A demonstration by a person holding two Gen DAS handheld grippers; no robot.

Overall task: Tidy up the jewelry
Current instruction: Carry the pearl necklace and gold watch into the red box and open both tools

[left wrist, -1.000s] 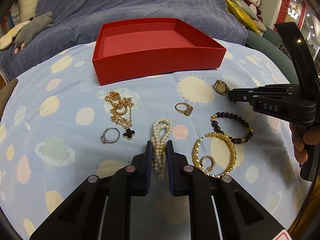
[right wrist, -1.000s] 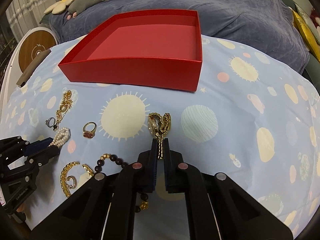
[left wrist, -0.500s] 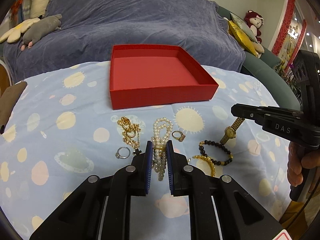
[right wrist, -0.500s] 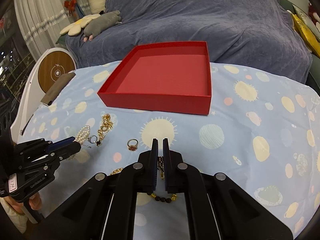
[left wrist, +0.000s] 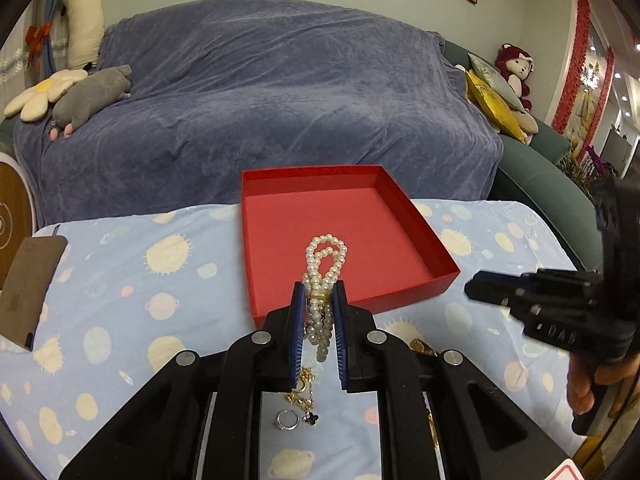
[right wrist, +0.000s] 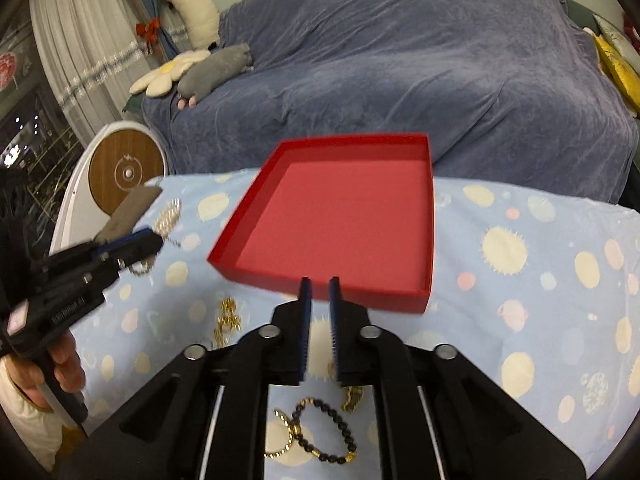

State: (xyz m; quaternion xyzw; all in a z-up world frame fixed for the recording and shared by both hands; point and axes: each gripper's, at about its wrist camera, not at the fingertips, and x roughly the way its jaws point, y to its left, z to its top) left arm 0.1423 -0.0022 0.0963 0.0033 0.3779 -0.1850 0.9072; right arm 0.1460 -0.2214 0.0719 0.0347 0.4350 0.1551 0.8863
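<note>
My left gripper (left wrist: pixel 318 292) is shut on a white pearl necklace (left wrist: pixel 324 256) and holds it in the air, in front of the near wall of the open red box (left wrist: pixel 416 216). My right gripper (right wrist: pixel 319 284) is raised near the box's (right wrist: pixel 424 304) near edge with its jaws close together. The gold watch hangs under it, and only a gold piece (right wrist: pixel 352 396) shows below the fingers. In the right wrist view the left gripper (right wrist: pixel 154 240) is at the left.
On the blue planet-print cloth (left wrist: pixel 120 288) lie a gold chain with a black clover (left wrist: pixel 302 398), a silver ring (left wrist: pixel 287 420), a dark bead bracelet (right wrist: pixel 324 428) and a gold bangle (right wrist: pixel 280 436). A brown case (left wrist: pixel 28 280) lies left. A blue-covered sofa (left wrist: pixel 280 100) stands behind.
Both grippers rose from the cloth and moved toward the red box. The left carries the pearl necklace up; the right lifted the gold watch, which is now mostly hidden below its fingers.
</note>
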